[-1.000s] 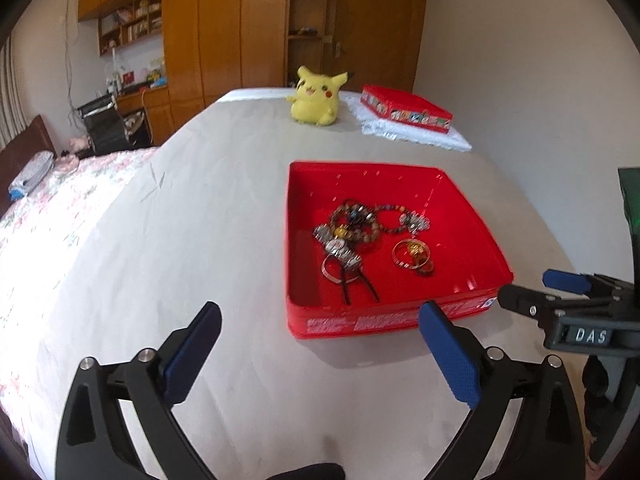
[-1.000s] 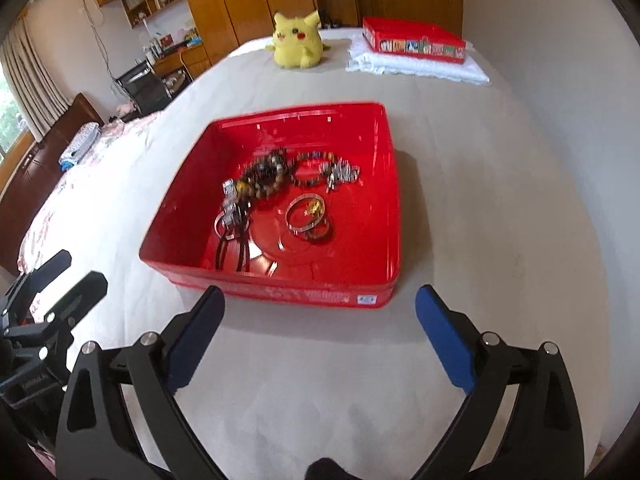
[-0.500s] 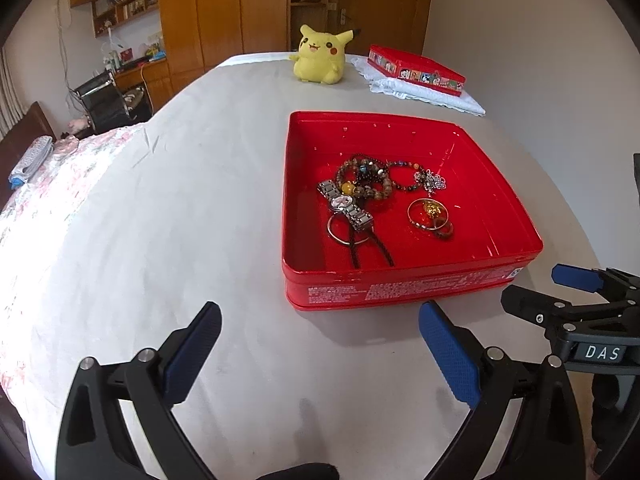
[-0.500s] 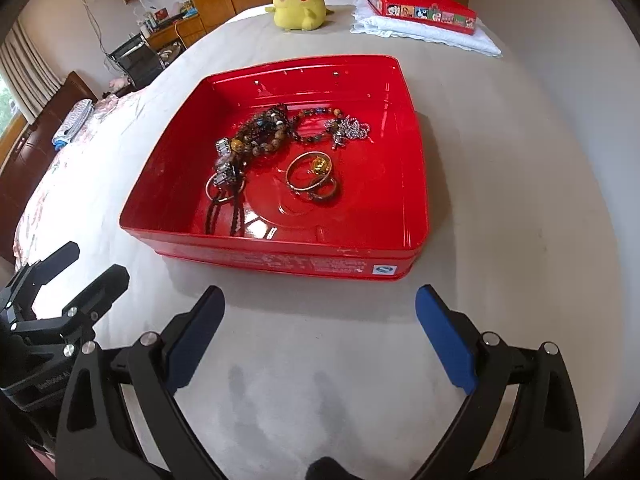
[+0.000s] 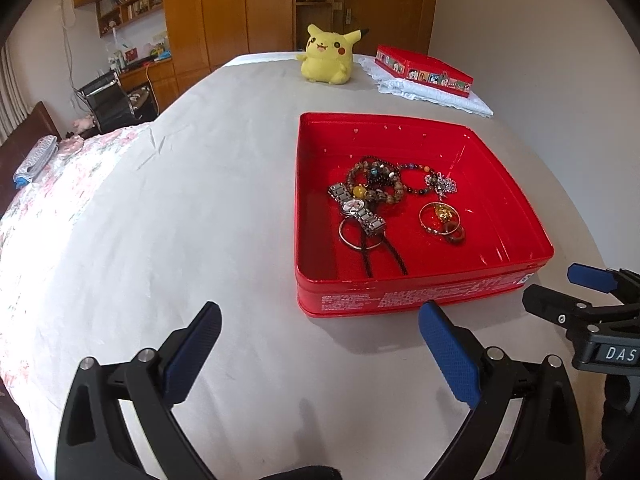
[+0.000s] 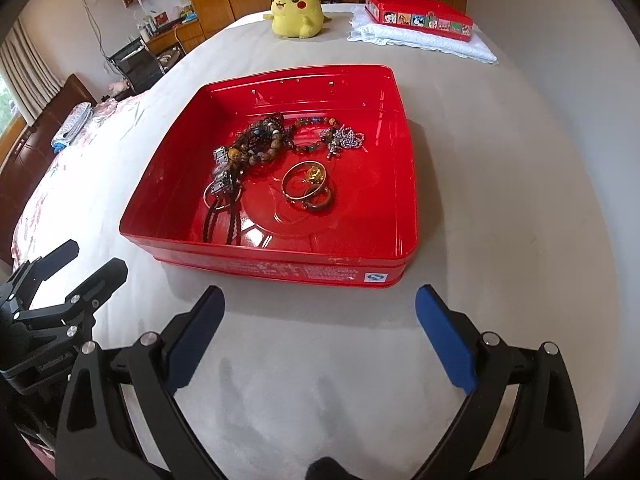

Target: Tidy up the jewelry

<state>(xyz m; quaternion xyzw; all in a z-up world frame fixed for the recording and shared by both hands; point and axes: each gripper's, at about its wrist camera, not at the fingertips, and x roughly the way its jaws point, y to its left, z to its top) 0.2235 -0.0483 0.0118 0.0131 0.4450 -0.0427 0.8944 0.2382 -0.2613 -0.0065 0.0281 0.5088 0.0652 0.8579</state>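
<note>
A red tin tray (image 5: pixel 400 300) (image 6: pixel 280 270) lies on the grey bed cover. In it lie a metal watch (image 5: pixel 358 210) (image 6: pixel 222 178), brown bead bracelets (image 5: pixel 376 178) (image 6: pixel 260 144), a silver chain (image 5: pixel 442 184) (image 6: pixel 344 140), a gold bangle (image 5: pixel 438 218) (image 6: pixel 304 182) and a black cord (image 5: pixel 370 258). My left gripper (image 5: pixel 320 336) is open and empty, just short of the tray's near wall. My right gripper (image 6: pixel 320 320) is open and empty, also in front of the tray; it shows at the right edge of the left wrist view (image 5: pixel 576 292).
A yellow Pikachu plush (image 5: pixel 326 58) (image 6: pixel 298 10) and a red decorated box (image 5: pixel 424 70) (image 6: pixel 418 20) on a white folded cloth (image 5: pixel 436 96) stand at the bed's far end. A wall runs along the right. A floral quilt (image 5: pixel 60 184) lies left.
Both grippers have moved closer to the tray and tilted down; the tray now looks larger and nearer. Both stay open and empty.
</note>
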